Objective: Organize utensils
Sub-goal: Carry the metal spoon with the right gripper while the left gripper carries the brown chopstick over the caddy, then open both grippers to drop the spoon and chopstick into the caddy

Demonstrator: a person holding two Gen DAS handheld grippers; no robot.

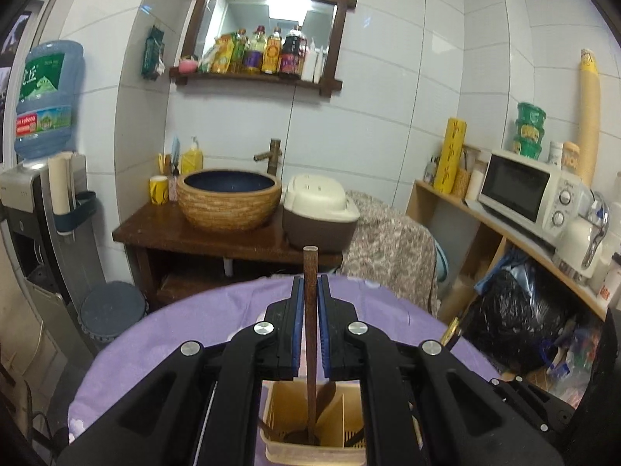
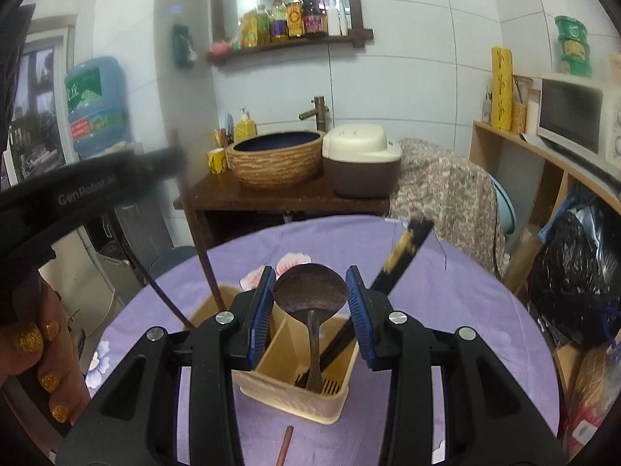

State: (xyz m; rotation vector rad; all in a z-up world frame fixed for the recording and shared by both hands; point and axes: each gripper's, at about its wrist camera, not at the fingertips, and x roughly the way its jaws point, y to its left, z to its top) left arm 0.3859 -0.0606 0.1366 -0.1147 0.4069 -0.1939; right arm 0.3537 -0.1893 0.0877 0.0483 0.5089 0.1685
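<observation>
A beige utensil holder (image 2: pixel 289 388) with compartments stands on the purple tablecloth (image 2: pixel 446 310); it also shows in the left wrist view (image 1: pixel 314 450). My left gripper (image 1: pixel 310 299) is shut on a brown chopstick (image 1: pixel 310 268), held upright with its lower end inside the holder. In the right wrist view the left gripper (image 2: pixel 167 163) holds that chopstick (image 2: pixel 194 225) above the holder's left compartment. My right gripper (image 2: pixel 308 303) is open, its fingers on either side of a dark wooden spoon (image 2: pixel 310 291) standing in the holder. Black chopsticks with gold ends (image 2: pixel 403 252) lean in the right compartment.
Another brown stick (image 2: pixel 285 446) lies on the cloth in front of the holder. Behind the round table stand a wooden sink stand with a basin (image 2: pixel 275 159), a rice cooker (image 2: pixel 361 163), a water dispenser (image 1: pixel 46 178) and a shelf with a microwave (image 1: pixel 531 190).
</observation>
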